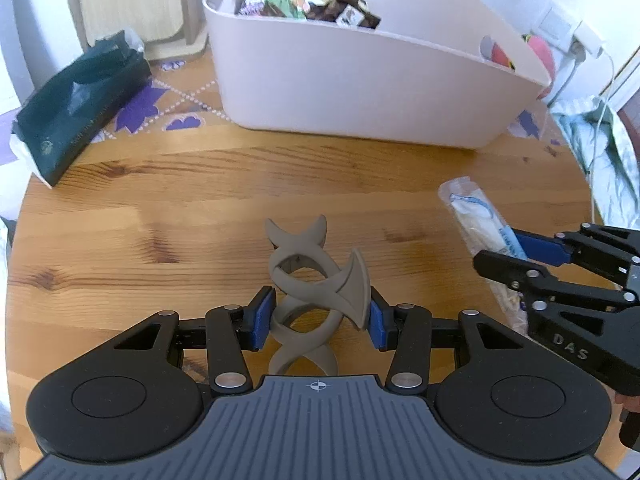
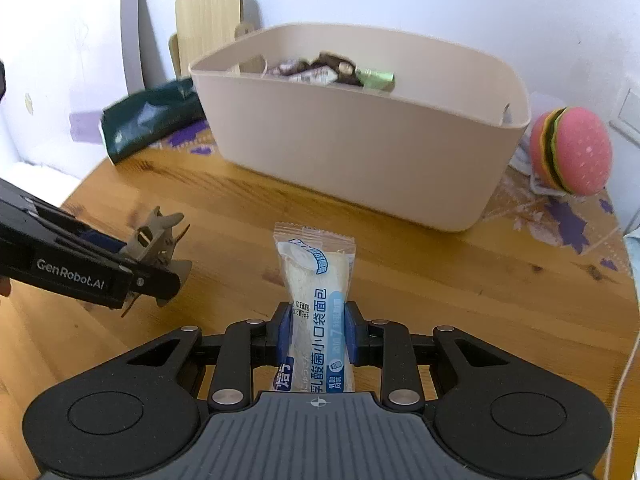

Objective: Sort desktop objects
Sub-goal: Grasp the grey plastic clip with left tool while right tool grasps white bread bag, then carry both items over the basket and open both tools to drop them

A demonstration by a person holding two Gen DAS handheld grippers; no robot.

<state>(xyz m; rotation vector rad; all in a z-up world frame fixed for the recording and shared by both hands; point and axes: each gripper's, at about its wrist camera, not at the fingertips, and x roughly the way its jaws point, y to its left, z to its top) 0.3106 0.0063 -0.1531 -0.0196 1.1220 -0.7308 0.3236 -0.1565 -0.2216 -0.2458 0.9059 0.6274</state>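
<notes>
A: Going from the left edge of the round wooden worktop (image 1: 168, 184), what is each hand doing?

B: A dark green foil pouch (image 1: 76, 108) lies at the far left edge, untouched. The left gripper (image 1: 318, 316) has its blue-padded fingers (image 1: 262, 318) clenched on a grey twisted plastic stand with horned tips (image 1: 316, 280), one pad on each flank. The stand's long axis runs straight ahead out of the grip.

A: And the right hand?

B: The right gripper (image 2: 316, 330) is clamped on a clear-wrapped white bread snack with blue print (image 2: 316, 280), its fingers (image 2: 352, 332) pressing the lower half. The packet's long axis also points forward, its sealed end toward the bin.

A: Where does the bin lie from them?

B: The pale beige plastic bin (image 2: 360, 152), already holding several wrapped snacks, sits toward the far edge, directly ahead of both grippers. The right one looks the nearer, the packet's tip aimed at the near wall.

A: Any room to move?

B: Bare wood lies between fingers and bin; the two grippers are side by side but apart. A pink toy burger (image 2: 576, 152) stands beyond the bin's right end, clear of either path. Each load probably must rise above the rim first.
</notes>
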